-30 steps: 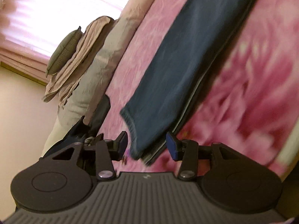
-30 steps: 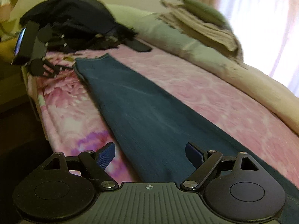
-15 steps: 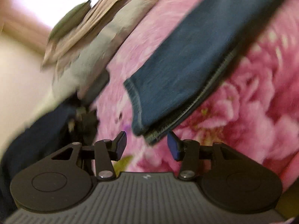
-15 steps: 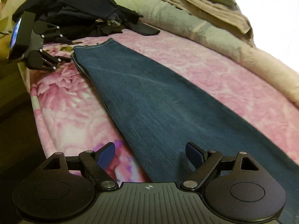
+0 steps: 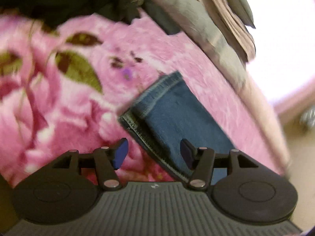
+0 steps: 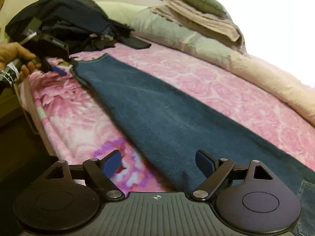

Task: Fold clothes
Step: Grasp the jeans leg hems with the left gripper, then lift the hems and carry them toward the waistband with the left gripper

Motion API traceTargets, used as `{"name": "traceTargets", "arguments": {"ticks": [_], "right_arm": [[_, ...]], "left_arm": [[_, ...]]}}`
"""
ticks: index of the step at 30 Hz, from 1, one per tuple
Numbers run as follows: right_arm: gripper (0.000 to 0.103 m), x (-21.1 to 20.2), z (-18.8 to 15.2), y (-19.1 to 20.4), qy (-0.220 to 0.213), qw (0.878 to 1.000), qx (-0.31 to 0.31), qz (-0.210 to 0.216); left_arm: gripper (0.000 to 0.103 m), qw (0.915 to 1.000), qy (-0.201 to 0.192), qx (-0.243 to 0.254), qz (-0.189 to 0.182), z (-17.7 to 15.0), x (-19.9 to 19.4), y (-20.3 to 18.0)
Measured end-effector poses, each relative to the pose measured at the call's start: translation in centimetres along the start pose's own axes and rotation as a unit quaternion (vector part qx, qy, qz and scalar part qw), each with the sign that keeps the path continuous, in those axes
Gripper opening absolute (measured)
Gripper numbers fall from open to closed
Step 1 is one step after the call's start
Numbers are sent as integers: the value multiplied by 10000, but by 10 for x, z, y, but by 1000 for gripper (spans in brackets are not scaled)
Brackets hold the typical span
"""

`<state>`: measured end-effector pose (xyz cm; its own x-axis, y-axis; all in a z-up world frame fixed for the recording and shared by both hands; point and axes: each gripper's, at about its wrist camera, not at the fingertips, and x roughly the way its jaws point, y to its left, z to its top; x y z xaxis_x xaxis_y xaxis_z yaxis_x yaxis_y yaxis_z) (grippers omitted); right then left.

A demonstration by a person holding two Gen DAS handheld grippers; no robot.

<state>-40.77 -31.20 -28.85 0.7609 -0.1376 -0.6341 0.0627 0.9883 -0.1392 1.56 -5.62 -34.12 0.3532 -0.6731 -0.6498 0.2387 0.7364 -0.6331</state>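
Pink floral bedding (image 6: 226, 90) covers the bed; folded jeans (image 6: 157, 114) lie lengthwise along it, hem near a dark clothes pile (image 6: 65, 25); the left hand-held gripper (image 5: 153, 153) hovers over that hem, jaws opening, gripping nothing; the right hand-held gripper (image 6: 157, 163) stands apart above the denim, empty.

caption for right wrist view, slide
Right gripper open over folded jeans on a pink floral blanket; left gripper at the hem.

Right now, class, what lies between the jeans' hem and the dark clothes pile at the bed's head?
Only bare pink floral blanket, seen in the right wrist view, separates jeans' hem and dark clothes pile.
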Motion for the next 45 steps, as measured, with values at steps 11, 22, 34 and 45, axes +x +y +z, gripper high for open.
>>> {"name": "traceTargets", "arguments": {"ticks": [11,22,34,45], "right_arm": [[85,21,10,-33,-106,9955,705,-624],[85,5,1,-46,-209,9933,926,-661],[85,-2,-2,-52,-279,9918,1060,-656],[85,-30,-13,-61,-419,9901,1107,-757]], "left_arm": [[39,9912,-375,-1178,-466,12,17,21],[31,9833,-200,-1702,-611,-7,16,26],[9,9961,-541,-700,39,0,15,-2],[3,9522,-1245,2658,851,-27,-7,-125]]}}
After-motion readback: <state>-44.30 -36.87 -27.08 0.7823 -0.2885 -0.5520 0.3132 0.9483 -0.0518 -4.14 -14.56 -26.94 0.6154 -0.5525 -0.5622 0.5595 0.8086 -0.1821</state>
